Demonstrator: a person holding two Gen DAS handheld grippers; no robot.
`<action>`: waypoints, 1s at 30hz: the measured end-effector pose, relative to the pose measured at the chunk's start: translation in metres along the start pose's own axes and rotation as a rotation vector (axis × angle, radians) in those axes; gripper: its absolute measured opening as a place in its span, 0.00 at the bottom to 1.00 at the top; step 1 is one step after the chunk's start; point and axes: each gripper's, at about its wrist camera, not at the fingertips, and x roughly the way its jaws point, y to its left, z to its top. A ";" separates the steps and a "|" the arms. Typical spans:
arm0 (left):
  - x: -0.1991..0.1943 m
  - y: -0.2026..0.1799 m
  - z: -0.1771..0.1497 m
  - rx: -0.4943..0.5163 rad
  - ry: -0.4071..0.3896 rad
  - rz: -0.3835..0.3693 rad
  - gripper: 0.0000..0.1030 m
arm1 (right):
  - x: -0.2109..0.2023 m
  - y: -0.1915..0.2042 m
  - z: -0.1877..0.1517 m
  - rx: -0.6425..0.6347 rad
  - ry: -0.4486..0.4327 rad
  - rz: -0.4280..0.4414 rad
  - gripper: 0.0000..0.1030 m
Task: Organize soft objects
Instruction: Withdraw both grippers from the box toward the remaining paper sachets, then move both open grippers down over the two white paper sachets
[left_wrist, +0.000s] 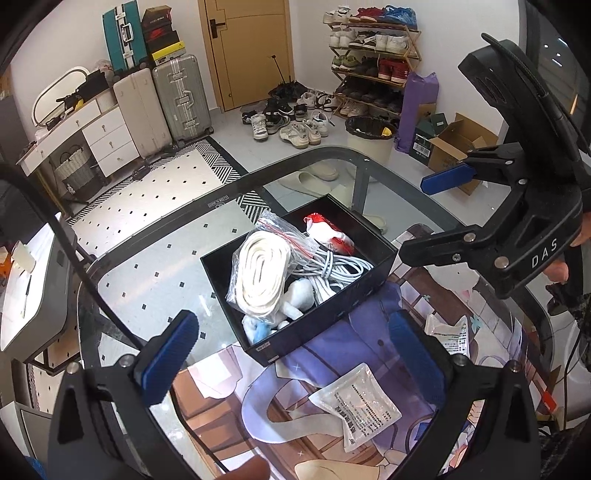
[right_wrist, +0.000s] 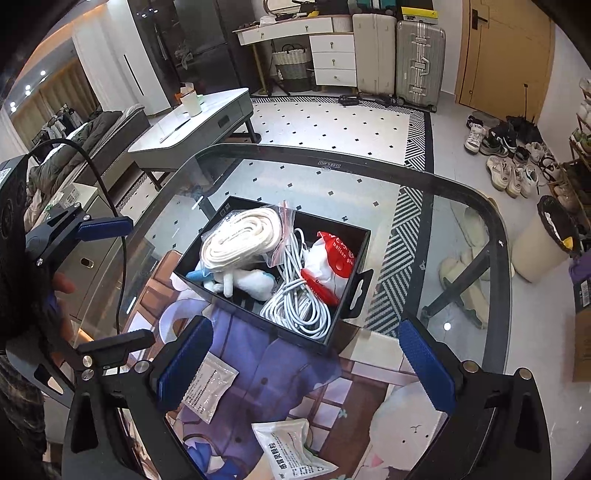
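Ribbed blue pads of left gripper (left_wrist: 291, 354) & right gripper (right_wrist: 306, 365) spread wide, empty, above crinkly sachets (left_wrist: 356, 406); rectangular black box (right_wrist: 255, 314) w/ coiled white cable (right_wrist: 299, 306), bagged flat tape roll (left_wrist: 260, 269), on glass table (right_wrist: 332, 173).

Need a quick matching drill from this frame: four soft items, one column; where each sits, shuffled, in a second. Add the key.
Items
1. bagged white strap coil
2. white cable bundle
3. red-and-white packet
4. flat sachet

Places
A. outside the black box, on the printed mat
B. in the box, at the end with the hang tab
C. in the box, at the end away from the hang tab
D. in the box, between the coil and the red packet

Pairs: 1-C, 2-D, 3-B, 4-A
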 end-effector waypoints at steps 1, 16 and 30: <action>-0.001 0.000 -0.002 -0.003 0.001 -0.003 1.00 | 0.000 0.000 -0.002 -0.001 0.001 -0.003 0.99; -0.012 -0.008 -0.027 -0.019 0.001 0.000 1.00 | -0.008 0.008 -0.033 0.000 0.021 -0.007 0.99; -0.014 -0.024 -0.054 -0.023 0.019 -0.011 1.00 | -0.006 0.018 -0.067 0.001 0.042 0.002 0.99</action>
